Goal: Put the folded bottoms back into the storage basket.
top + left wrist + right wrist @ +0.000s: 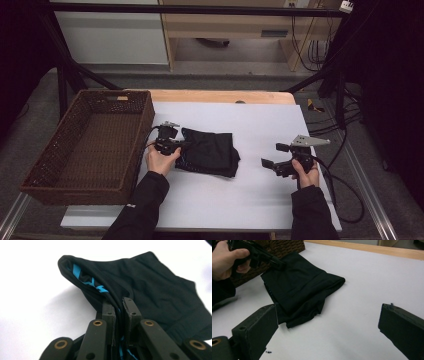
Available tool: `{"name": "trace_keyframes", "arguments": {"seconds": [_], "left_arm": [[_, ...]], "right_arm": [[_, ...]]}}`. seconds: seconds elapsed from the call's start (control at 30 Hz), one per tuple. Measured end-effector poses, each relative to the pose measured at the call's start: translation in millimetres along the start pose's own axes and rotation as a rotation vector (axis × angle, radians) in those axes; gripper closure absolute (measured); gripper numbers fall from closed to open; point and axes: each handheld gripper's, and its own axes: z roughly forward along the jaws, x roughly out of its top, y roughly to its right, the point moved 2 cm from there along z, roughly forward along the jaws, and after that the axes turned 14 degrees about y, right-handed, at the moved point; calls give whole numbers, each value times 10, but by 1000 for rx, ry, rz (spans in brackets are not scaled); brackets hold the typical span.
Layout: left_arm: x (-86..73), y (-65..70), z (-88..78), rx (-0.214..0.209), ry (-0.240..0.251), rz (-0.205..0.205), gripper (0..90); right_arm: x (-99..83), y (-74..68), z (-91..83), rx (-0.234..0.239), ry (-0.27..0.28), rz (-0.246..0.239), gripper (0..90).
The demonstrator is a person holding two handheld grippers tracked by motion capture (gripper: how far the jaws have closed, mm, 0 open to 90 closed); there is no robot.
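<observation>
My left tongs (181, 145) pinch the edge of the folded black cloth garment with blue lettering (212, 152), lying mid-table (270, 120) beside the brown wicker basket (60, 165); my right tongs (270, 162) stand spread wide, well apart from it.

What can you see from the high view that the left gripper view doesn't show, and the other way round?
The high view alone takes in the wicker basket, the right tool held open and apart from the cloth, and both of the person's hands. The left gripper view alone reveals the blue lettering inside the fold of the garment and the edge pinched between the jaws. Both show the black garment on the white table cover, gripped by the left tool.
</observation>
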Motion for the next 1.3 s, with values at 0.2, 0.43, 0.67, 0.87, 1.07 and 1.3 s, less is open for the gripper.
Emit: {"name": "trace_keyframes", "arguments": {"seconds": [0.2,0.43,0.67,0.87,1.07,1.3], "left_arm": [[87,78,-34,-7,10,16,819],[188,161,-72,-23,17,31,824],[284,225,-117,-36,28,36,826],[378,292,-154,-43,39,55,828],[481,385,-192,-59,51,73,829],[623,516,-276,-70,60,121,831]], "right_arm": [[0,2,-1,0,2,1,28],[-1,2,2,-2,0,1,28],[-3,-2,6,-2,-1,2,28],[-3,1,5,-2,-2,-1,28],[-1,-3,3,-1,0,1,28],[2,-4,-2,-2,3,3,28]]}}
